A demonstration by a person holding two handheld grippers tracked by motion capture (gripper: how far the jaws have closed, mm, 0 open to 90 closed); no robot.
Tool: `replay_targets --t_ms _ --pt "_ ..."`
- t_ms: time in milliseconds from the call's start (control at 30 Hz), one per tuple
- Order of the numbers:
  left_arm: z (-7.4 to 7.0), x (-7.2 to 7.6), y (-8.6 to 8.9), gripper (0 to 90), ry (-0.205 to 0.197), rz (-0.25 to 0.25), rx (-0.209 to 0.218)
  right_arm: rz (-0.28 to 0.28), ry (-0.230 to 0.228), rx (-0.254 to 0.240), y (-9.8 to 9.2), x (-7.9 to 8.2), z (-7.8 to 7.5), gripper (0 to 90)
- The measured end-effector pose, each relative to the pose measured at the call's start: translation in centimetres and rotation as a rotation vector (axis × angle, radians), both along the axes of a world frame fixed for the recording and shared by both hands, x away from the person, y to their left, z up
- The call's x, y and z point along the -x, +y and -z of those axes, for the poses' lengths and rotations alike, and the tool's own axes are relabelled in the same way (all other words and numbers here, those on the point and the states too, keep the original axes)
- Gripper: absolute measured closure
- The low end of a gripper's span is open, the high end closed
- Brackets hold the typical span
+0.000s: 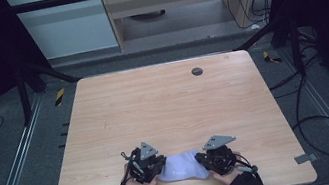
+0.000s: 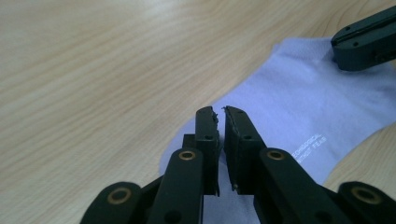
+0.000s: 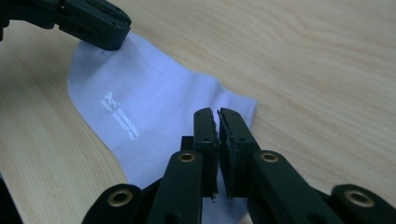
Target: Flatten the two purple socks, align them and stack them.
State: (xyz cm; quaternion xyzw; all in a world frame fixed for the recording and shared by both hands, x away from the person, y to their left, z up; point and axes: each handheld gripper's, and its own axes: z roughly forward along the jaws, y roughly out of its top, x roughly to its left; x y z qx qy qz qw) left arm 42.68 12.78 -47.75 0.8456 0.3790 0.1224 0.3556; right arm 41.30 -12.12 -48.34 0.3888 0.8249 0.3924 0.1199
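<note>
Two hands come in over the near edge of the wooden table (image 1: 165, 107), and each one holds a black gripper. Between them lies a pale blue sock (image 1: 180, 167), flat on the wood close to that near edge. It has small white letters printed on it.

On one end of the sock sits the left gripper (image 2: 222, 110). Its jaws are almost pressed together, with just a thin slit between them. I cannot tell if they pinch any cloth. On the other end, by the cuff, sits the right gripper (image 3: 218, 112). Its jaws are squeezed together too, right over the sock's edge. Both tips point down at the sock.

Far off, near the far edge of the table, there is a small dark round spot (image 1: 197, 71).
</note>
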Motion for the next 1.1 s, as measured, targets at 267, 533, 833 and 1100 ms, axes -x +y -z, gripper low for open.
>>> replay_targets --t_ms 267,533,833,1100 --pt "0.7 0.4 -0.2 84.5 0.008 0.015 -0.014 0.009 0.048 0.05 -0.3 -0.2 1.1 90.0" --pt "-1.3 0.3 1.7 76.7 -0.046 -0.012 0.06 0.023 -0.021 -0.019 -1.3 -0.1 -0.4 82.5" --pt "-2.2 -1.6 6.9 54.7 -0.105 -0.154 0.106 0.229 -0.1 -0.077 -6.1 -1.6 -0.9 48.3" --pt "-1.6 -3.3 11.7 42.6 -0.096 -0.284 0.104 0.35 -0.091 -0.052 -9.9 -2.8 -0.3 33.3"
